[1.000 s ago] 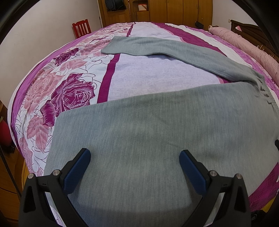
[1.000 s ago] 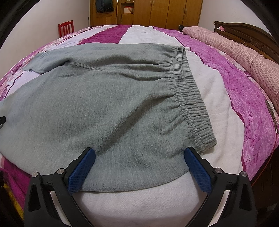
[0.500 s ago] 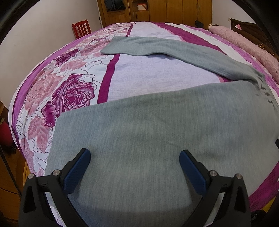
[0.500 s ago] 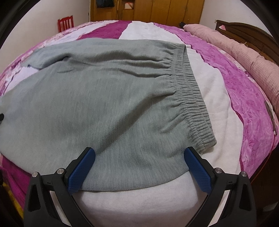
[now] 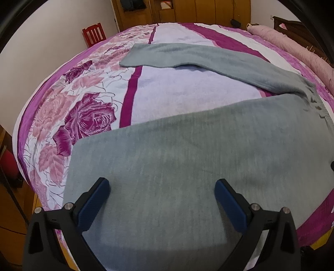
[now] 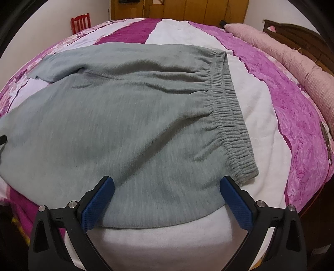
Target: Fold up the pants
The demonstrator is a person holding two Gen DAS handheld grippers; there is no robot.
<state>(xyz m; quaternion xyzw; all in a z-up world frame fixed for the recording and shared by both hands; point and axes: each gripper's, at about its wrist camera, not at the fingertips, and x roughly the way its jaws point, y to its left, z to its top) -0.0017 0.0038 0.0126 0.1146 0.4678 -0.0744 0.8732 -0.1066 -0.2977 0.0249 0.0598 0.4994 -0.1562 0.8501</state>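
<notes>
Jaws: both spread wide, gripping nothing. Left gripper over near leg of pants; right gripper near waistband. We advise pinching near edge both ends, lifting evenly.

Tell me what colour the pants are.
Grey-green, plain with no pattern. The pants show best in the right wrist view.

Both cameras sit low over the near edge of the bed and look forward across it to the wooden wardrobe at the far wall. The left view is close above one leg of the grey pants. The right view is close above the waistband end. Both views share the pants and the red chair.
</notes>
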